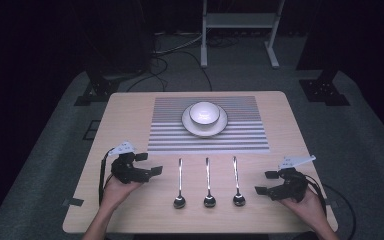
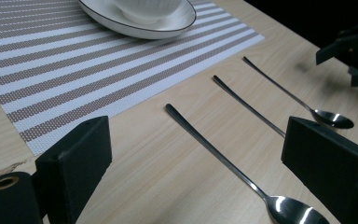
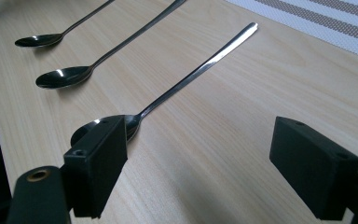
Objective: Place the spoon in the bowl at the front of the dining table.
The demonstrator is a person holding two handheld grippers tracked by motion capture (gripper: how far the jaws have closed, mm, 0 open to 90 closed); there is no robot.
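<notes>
High view: a pale wooden worktop [image 1: 130, 107] carries a brown-and-white striped woven placemat [image 1: 165, 131] at its far half. A white round plate [image 1: 192, 127] rests on the placemat, and a white ceramic bowl [image 1: 204, 112] sits in the plate. Near the front edge lie three long-handled polished steel spoons, side by side and apart, bowls toward the person and handles pointing to the placemat: the left spoon [image 1: 179, 184], the middle spoon [image 1: 208, 182] and the right spoon [image 1: 236, 180].

The left gripper [image 1: 150, 165], black, held in the person's left hand [image 1: 116, 189], hovers left of the left spoon; its jaws stand spread with nothing between them. In the left gripper view the left spoon [image 2: 214, 151] lies on the worktop between and beyond the jaws, untouched.

The right gripper [image 1: 265, 183], held in the person's right hand [image 1: 307, 202], hovers right of the right spoon, jaws likewise spread and empty. In the right gripper view the right spoon [image 3: 191, 77] lies just beyond one jaw, which partly hides its bowl; whether they touch cannot be told.
</notes>
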